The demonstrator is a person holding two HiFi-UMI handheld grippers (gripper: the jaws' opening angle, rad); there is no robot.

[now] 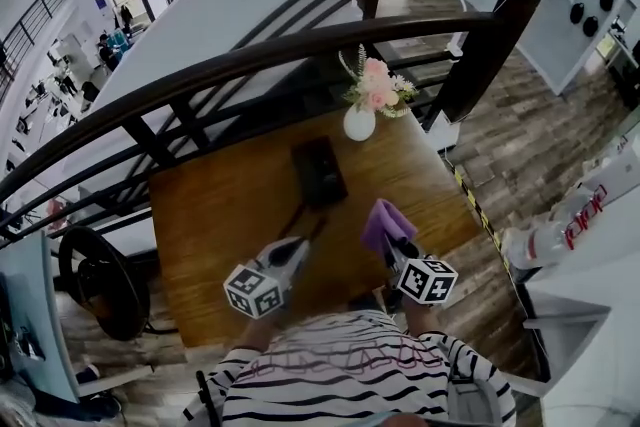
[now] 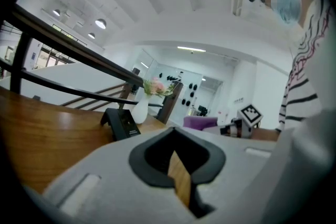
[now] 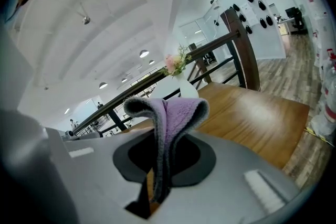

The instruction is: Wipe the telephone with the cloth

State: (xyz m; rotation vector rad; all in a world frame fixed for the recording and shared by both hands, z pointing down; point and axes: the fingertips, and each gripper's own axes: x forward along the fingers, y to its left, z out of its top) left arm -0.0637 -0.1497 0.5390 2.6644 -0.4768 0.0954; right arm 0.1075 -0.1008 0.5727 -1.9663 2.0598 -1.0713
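Note:
The black telephone (image 1: 318,172) lies on the wooden table (image 1: 220,205), past both grippers, with its cord trailing toward me. In the left gripper view the telephone (image 2: 122,123) sits ahead and to the left. My right gripper (image 1: 392,251) is shut on a purple cloth (image 1: 386,221), held just right of and nearer than the telephone. The cloth (image 3: 169,115) folds up out of the right gripper (image 3: 156,189). My left gripper (image 1: 305,242) hovers near the cord, shut, with nothing in it. Only a sliver of table shows between the jaws of the left gripper (image 2: 179,178).
A white vase with pink flowers (image 1: 361,115) stands at the table's far edge behind the telephone. A dark railing (image 1: 250,65) curves beyond the table. The table's right edge (image 1: 455,185) drops to the plank floor. A black chair (image 1: 95,280) stands at the left.

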